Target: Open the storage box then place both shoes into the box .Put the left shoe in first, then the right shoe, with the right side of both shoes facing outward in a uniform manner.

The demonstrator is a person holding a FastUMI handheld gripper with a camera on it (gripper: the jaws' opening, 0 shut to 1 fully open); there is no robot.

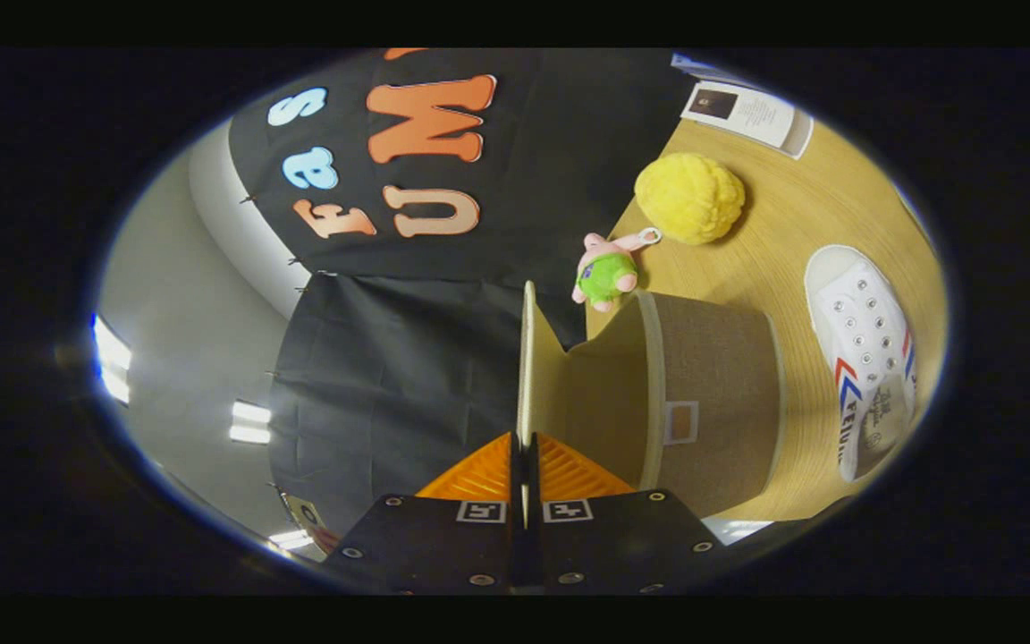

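Gripper view is giving us a scene rolled onto its side, and we are looking along the gripper point(524, 465) at the lower centre of the frame. Its two orange fingers point(479, 474) are pressing together on the thin cream lid flap point(528, 358) of the storage box point(712, 394), which is standing edge-on between them and reaching up toward the middle of the frame. We are seeing the brown box body just right of the flap, its pale inside facing the fingers and a small white label frame point(681, 422) sitting on its outer wall. The box is resting on the wooden table point(783, 233). At the right of the frame a white shoe point(864, 349) with red and blue stripes is lying on the table, apart from the box. Above the box, a small pink and green plush toy point(606, 273) is lying beside a yellow fluffy ball point(690, 197), and a white card point(747, 112) is sitting at the upper right.
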